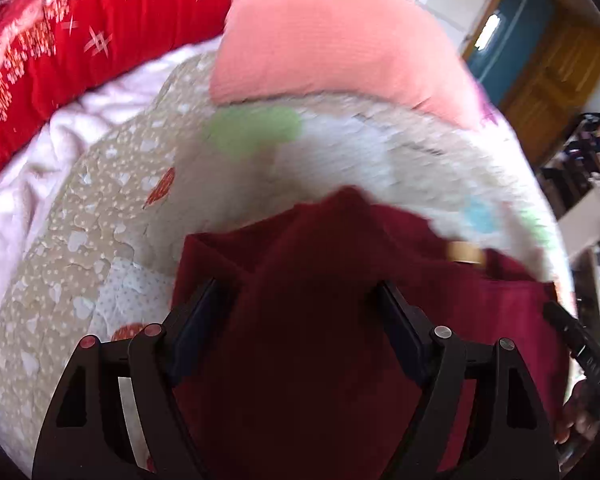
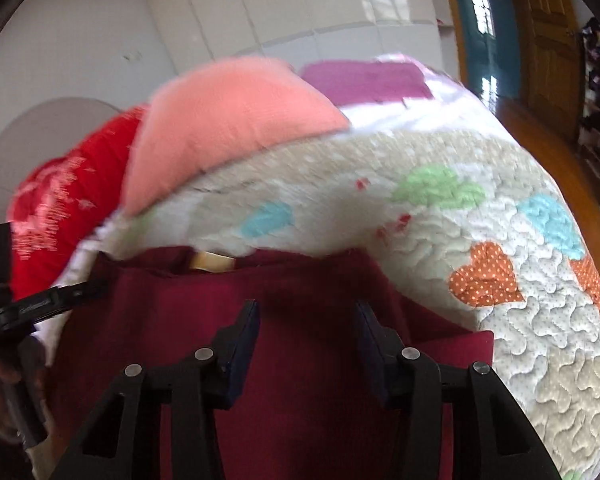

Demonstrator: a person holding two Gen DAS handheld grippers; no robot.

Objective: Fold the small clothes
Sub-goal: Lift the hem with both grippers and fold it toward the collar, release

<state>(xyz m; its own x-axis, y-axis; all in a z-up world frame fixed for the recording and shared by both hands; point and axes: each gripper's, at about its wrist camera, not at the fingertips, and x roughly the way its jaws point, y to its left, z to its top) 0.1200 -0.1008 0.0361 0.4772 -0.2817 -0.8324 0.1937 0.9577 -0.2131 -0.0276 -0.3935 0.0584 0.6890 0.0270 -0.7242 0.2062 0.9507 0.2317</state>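
A dark maroon garment [image 1: 320,280] lies on a quilted bedspread [image 1: 80,208] with heart patches. It has a tan neck label [image 1: 464,252]. My left gripper [image 1: 296,300] is open, its jaws wide apart over the cloth, which is bunched up between them. In the right wrist view the same maroon garment [image 2: 300,292] lies flatter, with the label [image 2: 212,261] at its far edge. My right gripper [image 2: 306,316] is open just above the cloth. Each view shows the other gripper at its edge: the right gripper [image 1: 580,344], the left gripper [image 2: 40,300].
A pink cushion [image 1: 332,36] and a red patterned quilt [image 1: 60,48] lie at the far side of the bed. A purple cloth [image 2: 364,78] lies behind the cushion. The bed's edge drops to a wooden floor [image 2: 560,152] on the right, near a wooden door [image 2: 548,40].
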